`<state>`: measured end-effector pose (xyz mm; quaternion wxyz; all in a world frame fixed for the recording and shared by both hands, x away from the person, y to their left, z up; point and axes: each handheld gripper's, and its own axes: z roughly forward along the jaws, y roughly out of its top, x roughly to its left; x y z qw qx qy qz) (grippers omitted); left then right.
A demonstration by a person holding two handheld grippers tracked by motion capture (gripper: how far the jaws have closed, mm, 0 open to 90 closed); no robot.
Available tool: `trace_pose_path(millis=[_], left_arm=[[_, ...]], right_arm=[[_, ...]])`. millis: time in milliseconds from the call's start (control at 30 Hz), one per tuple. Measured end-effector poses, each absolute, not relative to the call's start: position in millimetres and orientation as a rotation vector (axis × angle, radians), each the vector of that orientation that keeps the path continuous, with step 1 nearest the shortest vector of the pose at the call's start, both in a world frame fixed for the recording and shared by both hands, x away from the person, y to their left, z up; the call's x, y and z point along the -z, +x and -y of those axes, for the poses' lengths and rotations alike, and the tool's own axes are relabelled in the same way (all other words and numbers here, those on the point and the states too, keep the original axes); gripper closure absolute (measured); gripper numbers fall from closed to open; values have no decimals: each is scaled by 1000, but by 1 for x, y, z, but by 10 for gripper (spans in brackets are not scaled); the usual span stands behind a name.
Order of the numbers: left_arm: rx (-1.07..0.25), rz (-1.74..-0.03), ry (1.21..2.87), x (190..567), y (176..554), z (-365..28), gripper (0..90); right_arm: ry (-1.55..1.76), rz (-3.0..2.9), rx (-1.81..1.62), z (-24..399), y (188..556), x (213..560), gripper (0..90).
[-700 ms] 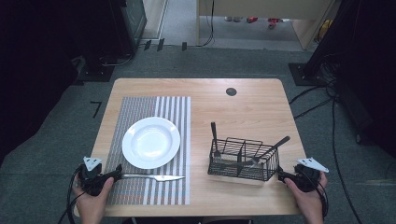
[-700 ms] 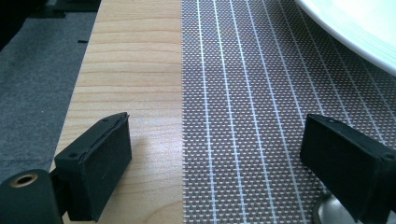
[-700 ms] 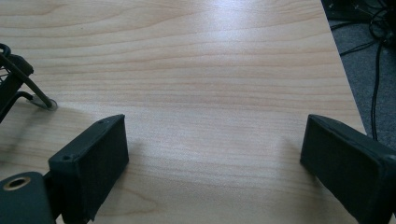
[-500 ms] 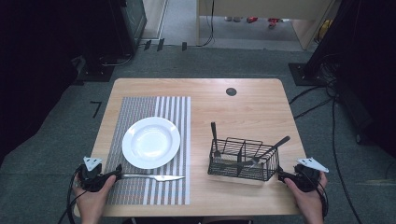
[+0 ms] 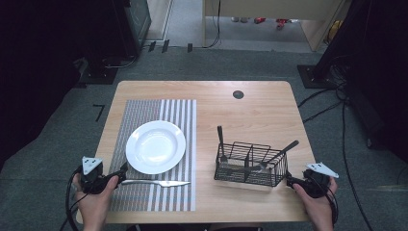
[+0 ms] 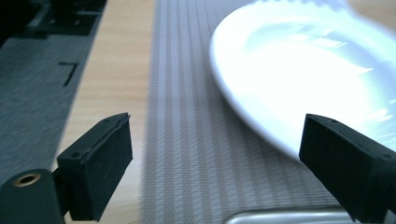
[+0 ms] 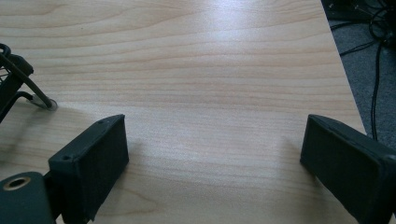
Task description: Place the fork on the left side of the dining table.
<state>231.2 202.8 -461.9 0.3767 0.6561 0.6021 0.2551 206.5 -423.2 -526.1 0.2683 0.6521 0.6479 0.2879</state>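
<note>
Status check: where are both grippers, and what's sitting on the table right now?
Left gripper open at the placemat's near edge, knife just ahead. Right gripper open over bare table, beside wire caddy. White plate empty. Nothing held.

Plate (image 5: 155, 147), knife (image 5: 156, 183) — wire caddy (image 5: 250, 164)

Light wooden table (image 5: 269, 108), striped grey placemat (image 5: 144, 115) on its left, black wire caddy (image 5: 250, 166) at right
</note>
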Motion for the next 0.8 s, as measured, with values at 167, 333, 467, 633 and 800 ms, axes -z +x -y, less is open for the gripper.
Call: trace_pose_path(millis=[167,333,467,633,800], left_arm=[[-612,-1456,1669,444,235,-181,147],[-592,-1396,1670,431,240,-158,147],[-575,-1350,1680,423,246,-140,148],[-552,-1293,1705,414,253,-119,148],[-523,-1241,1714,405,259,-98,148]], right_arm=[[1759,-1748,-777,423,207,526,71],[1759,-1748,-777,423,207,526,71],[1759,-1748,-777,423,206,526,71],[1758,-1751,-778,423,207,526,64],[1755,-1776,-775,423,207,527,18]])
